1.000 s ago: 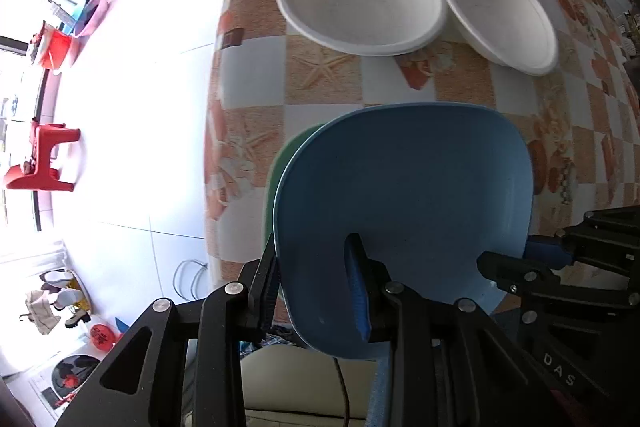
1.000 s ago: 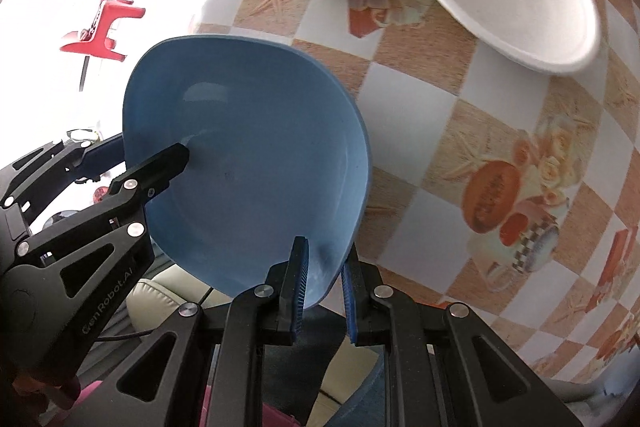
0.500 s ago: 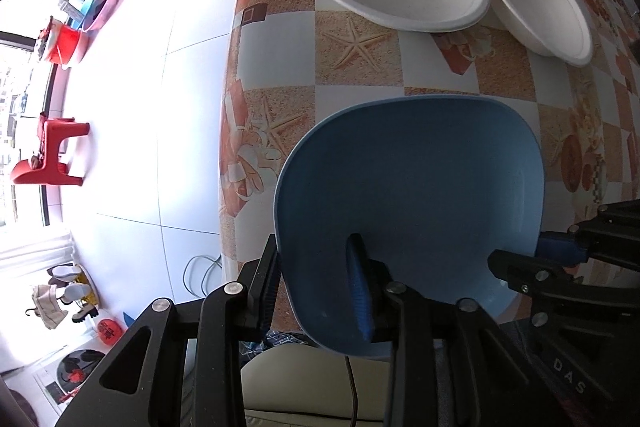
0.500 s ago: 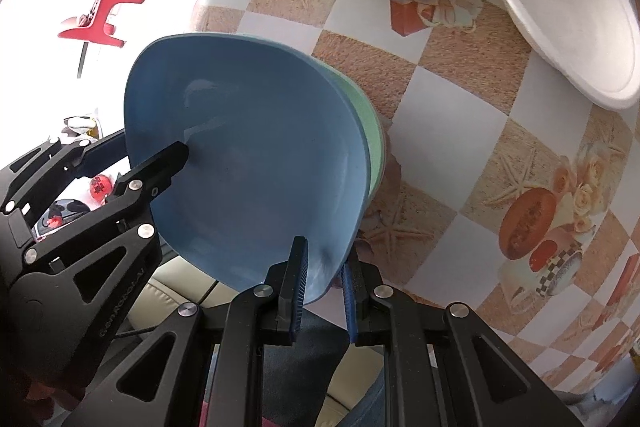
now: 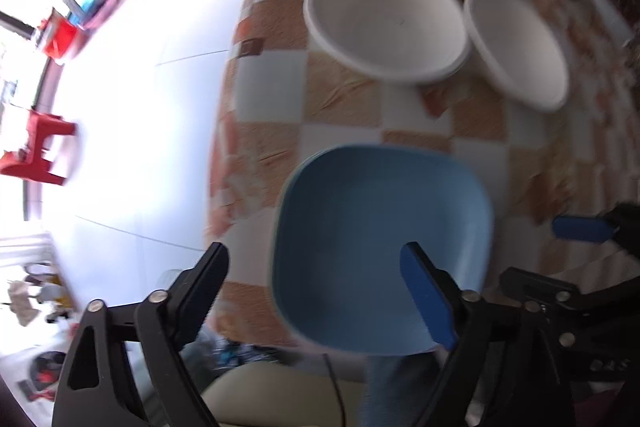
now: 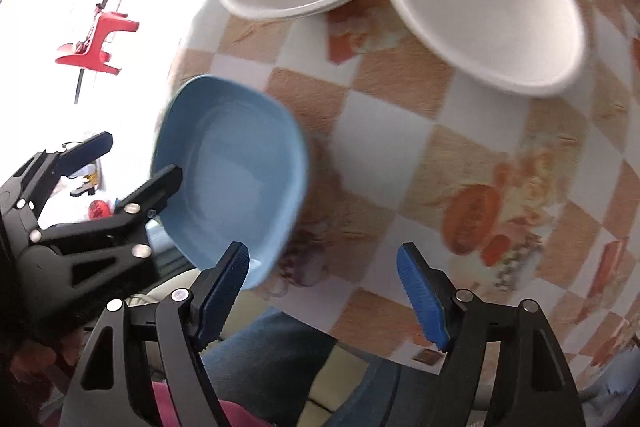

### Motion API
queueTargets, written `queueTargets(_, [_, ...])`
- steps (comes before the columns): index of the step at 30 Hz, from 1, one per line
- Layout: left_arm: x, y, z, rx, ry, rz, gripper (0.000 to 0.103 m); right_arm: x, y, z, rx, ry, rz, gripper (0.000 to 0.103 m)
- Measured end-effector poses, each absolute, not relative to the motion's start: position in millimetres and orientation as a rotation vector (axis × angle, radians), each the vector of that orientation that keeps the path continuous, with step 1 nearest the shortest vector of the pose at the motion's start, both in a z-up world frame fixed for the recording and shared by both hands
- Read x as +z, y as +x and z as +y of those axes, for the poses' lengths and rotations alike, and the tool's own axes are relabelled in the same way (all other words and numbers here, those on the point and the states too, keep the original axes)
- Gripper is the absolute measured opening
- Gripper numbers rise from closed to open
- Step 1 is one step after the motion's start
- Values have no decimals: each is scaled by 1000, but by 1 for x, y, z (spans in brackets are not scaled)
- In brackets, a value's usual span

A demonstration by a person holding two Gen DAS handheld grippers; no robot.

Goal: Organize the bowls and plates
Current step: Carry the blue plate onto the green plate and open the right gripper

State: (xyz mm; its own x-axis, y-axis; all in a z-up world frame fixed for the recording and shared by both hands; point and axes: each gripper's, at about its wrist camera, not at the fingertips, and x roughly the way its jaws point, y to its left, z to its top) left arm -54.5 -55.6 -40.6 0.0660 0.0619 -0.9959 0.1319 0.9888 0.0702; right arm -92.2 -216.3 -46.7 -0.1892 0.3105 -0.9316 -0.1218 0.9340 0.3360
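Bright floor tiles and a red stool (image 5: 38, 147) fill the far left of our view, and beside them runs the edge of the checked tablecloth (image 5: 348, 107) where we work. Going rightward, our left gripper (image 5: 316, 267) points almost straight down with its jaws opening wide; one finger hangs off the left of the blue plate (image 5: 380, 239) and the other over its inside, and neither presses on it. That plate sits at the near left corner of the table, seemingly nested on another dish whose rim barely shows, so we judge this stack placed. Our right gripper (image 6: 322, 267) is next, its jaws opening too, with nothing between them and the plate just off its left finger. Farther away and to the right lie the white bowls (image 5: 386, 27), side by side and touching, with no clear long axis; they lie ahead of both grippers, and neither hand is plainly the nearer.
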Motion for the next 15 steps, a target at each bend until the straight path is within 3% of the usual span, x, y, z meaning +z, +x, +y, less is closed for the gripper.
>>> queueTargets(1, [-40, -53, -57, -68, 133, 1512, 101, -45, -93, -225, 372, 155, 1718, 84])
queueTargets(3, [-39, -48, -64, -92, 115, 1522, 103, -43, -93, -242, 333, 179, 1707, 90])
queueTargets(15, [-9, 2, -131, -99, 145, 1439, 103, -19, -63, -335, 83, 279, 1609, 90])
